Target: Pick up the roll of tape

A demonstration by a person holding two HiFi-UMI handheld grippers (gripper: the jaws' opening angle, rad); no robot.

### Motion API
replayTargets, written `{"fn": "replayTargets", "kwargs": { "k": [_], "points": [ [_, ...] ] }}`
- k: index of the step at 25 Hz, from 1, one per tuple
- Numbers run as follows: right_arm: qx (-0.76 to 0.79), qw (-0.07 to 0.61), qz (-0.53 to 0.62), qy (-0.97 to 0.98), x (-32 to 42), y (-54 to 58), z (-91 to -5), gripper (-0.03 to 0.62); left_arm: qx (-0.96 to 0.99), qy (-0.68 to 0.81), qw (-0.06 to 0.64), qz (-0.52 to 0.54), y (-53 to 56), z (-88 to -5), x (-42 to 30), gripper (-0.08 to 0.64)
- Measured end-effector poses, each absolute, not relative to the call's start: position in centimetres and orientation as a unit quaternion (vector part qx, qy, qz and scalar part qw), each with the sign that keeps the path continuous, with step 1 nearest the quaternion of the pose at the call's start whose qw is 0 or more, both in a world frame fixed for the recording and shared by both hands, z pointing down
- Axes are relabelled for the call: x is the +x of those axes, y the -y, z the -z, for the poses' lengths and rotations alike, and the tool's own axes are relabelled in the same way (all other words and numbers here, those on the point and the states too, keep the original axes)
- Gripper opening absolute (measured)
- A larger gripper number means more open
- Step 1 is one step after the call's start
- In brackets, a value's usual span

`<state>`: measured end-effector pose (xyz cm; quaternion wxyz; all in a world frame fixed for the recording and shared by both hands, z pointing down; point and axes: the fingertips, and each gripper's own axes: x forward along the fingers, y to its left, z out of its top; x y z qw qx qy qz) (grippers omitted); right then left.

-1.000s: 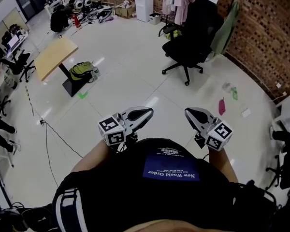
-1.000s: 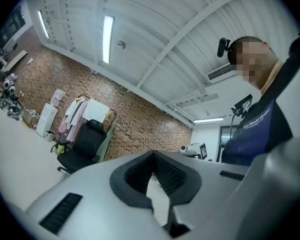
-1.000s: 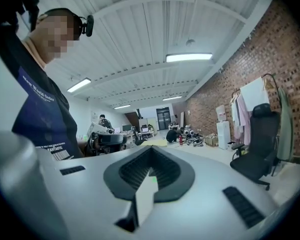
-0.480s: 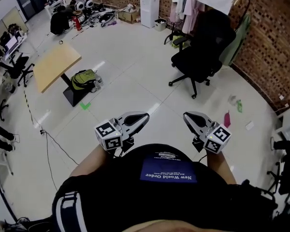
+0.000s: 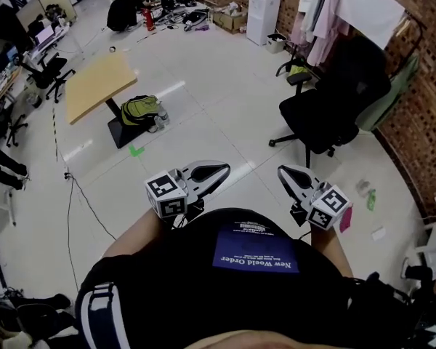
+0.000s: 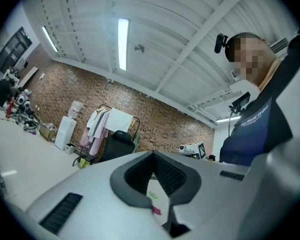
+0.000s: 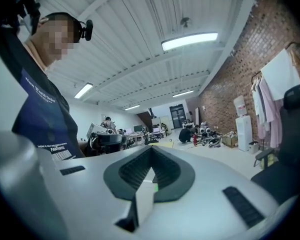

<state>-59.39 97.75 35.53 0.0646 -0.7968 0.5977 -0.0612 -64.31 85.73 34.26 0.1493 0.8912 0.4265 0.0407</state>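
Note:
I cannot make out a roll of tape in any view. In the head view both grippers are held level in front of the person's chest, above the white floor. The left gripper (image 5: pixel 224 169) is shut with nothing in it, and its own view shows the dark pads meeting at the tips of the left gripper (image 6: pixel 152 153). The right gripper (image 5: pixel 282 170) is also shut and empty, and the pads touch in its own view of the right gripper (image 7: pixel 151 149). Each gripper points inward toward the other.
A black office chair (image 5: pixel 341 104) stands ahead on the right, before a clothes rack (image 5: pixel 334 13) and a brick wall. A wooden table (image 5: pixel 98 86) with a green backpack (image 5: pixel 139 109) at its foot is ahead on the left. A cable (image 5: pixel 80 195) runs across the floor.
The floor scene has slid through the head view: the chair moved right and down, the table and backpack shifted right. Both grippers keep their shut pose before the chest.

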Motion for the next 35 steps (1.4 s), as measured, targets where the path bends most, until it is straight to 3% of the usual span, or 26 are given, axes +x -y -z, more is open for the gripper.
{"fn": "replayTargets", "kwargs": {
  "k": [5,14,23,29,35],
  "points": [
    [-0.763,0.029,0.051,-0.644,-51.4,-98.4,-34.1,-0.014,0.906,-0.391,0.157,-0.026,-87.4,-32.9,-57.1,0.007],
    [-0.732,0.040,0.069,-0.677,-40.4,-95.0,-35.3,-0.014,0.914,-0.358,0.186,-0.034,-85.1,-33.9,-46.9,0.006],
    [-0.743,0.029,0.057,-0.667,-30.2,-82.9,-33.3,-0.014,0.910,-0.380,0.166,-0.018,-73.3,-33.1,-36.2,0.007],
    [-0.767,0.032,0.042,-0.639,-26.6,-72.5,-32.4,-0.014,0.909,-0.398,0.127,-0.012,-61.6,-32.4,-32.8,0.008],
    [-0.777,0.032,0.055,-0.626,-19.4,-68.8,-32.5,-0.014,0.918,-0.373,0.132,-0.018,-56.2,-33.0,-26.3,0.008]
  ]
}}
